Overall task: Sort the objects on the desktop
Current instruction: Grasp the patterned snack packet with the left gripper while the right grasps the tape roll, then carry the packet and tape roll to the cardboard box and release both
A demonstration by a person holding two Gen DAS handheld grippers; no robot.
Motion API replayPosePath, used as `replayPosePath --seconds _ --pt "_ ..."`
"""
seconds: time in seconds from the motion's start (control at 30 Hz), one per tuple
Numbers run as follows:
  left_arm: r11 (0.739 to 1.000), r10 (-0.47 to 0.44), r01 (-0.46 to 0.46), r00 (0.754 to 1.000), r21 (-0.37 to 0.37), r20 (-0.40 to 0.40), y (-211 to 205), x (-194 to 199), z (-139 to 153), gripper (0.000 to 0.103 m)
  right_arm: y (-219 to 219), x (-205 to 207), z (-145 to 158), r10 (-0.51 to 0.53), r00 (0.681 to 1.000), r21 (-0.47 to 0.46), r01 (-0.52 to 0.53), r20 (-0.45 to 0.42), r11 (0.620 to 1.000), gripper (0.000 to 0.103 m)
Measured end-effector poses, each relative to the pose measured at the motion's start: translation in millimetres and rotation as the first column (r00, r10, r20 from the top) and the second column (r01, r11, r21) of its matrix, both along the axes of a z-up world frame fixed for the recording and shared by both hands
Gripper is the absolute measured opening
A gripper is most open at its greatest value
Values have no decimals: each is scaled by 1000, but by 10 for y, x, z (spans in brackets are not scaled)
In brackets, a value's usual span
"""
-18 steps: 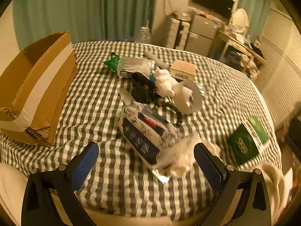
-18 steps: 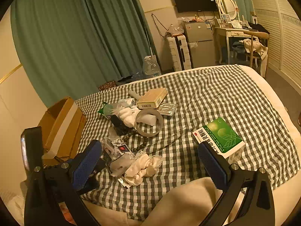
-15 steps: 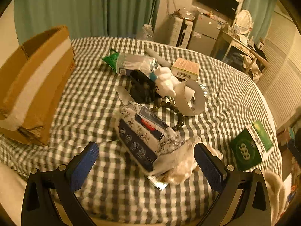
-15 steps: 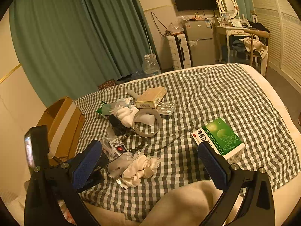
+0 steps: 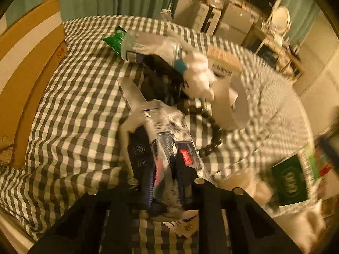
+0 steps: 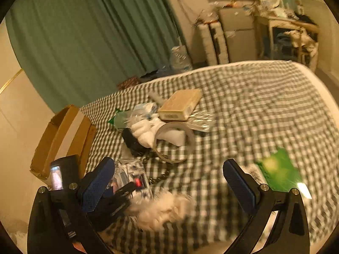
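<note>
**Crinkly packet going into the left claw**

Checked green-and-white cloth (image 5: 80, 97) is covering the whole work surface, and everything I am sorting is lying on it in one loose heap. Along the left edge, a brown cardboard box with a pale tape stripe (image 5: 27, 48) is standing open; I am judging it to be the drop point. Well apart on the right, a green printed carton (image 6: 279, 171) is lying flat by itself. Nearer the middle, a white roll of wide tape (image 5: 233, 108) is leaning against a string of dark round beads (image 5: 211, 135).

The left gripper (image 5: 164, 182) is closing its blue pads on the white-and-navy printed plastic packet with a red label (image 5: 167, 139), which is sitting right between the fingers at the near edge of the heap. The jaws are drawn in tight against the packet's sides. The right gripper (image 6: 169, 182) is hanging with its fingers wide apart, holding nothing, above a fluffy white wad (image 6: 163, 209).

For a clean pick, I am wanting the pads seated on the packet's body and not merely on its slack film, since thin wrap slides. I am also minding the beads just beside it, lifting straight up so nothing drags along, then swinging left toward the box.
</note>
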State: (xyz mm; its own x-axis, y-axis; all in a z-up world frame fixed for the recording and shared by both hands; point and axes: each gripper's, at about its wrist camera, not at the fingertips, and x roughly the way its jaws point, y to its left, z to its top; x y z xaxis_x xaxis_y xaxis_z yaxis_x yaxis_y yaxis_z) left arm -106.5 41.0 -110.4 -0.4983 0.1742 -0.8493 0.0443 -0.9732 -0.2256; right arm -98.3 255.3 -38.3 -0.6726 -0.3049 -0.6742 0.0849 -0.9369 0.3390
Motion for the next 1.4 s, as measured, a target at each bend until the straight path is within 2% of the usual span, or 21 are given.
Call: replayPosePath --seconds 0.1,0.23,0.5,0.57,0.6,0.67,0.8,0.93,1.0,1.1,1.4 --pt "999 12 -10 999 40 -42 -141 26 173 14 -131 -317 -179 34 998 -14 -33 57 999 103" --pt "999 10 -8 999 37 -41 -227 -42 207 14 -306 -681 -467 69 986 -20 -67 149 998 103" --pt "1000 3 -2 999 12 -52 -305 -121 218 14 -341 -1093 -781 27 970 49 -39 240 998 102" --pt "1000 3 -2 998 12 -58 -329 -128 232 14 -313 -1172 -901 26 957 30 -37 288 999 91" --pt "1000 7 -6 998 10 -57 -337 -128 234 14 -305 -1191 -946 37 951 15 -43 308 999 82" --pt "1000 10 -10 999 10 -47 -357 -141 218 14 -286 -1184 -978 41 946 2 -44 320 999 82" --pt "1000 20 -19 999 13 -50 -393 -112 246 14 -287 -1024 -885 58 953 2 -62 297 998 82" --pt "1000 16 -16 997 1 -80 -398 -43 381 14 -281 -744 -651 58 969 23 -66 240 998 82" --pt "1000 20 -20 994 1 -104 -423 4 485 14 -262 -656 -520 58 975 -6 -58 216 998 82" --pt "1000 29 -28 987 13 -160 -487 99 692 14 -273 -486 -319 64 980 -60 -53 189 997 82" --pt "998 60 -48 949 47 -310 -795 389 1411 14 -661 -25 452 133 990 -40 -131 53 991 82"
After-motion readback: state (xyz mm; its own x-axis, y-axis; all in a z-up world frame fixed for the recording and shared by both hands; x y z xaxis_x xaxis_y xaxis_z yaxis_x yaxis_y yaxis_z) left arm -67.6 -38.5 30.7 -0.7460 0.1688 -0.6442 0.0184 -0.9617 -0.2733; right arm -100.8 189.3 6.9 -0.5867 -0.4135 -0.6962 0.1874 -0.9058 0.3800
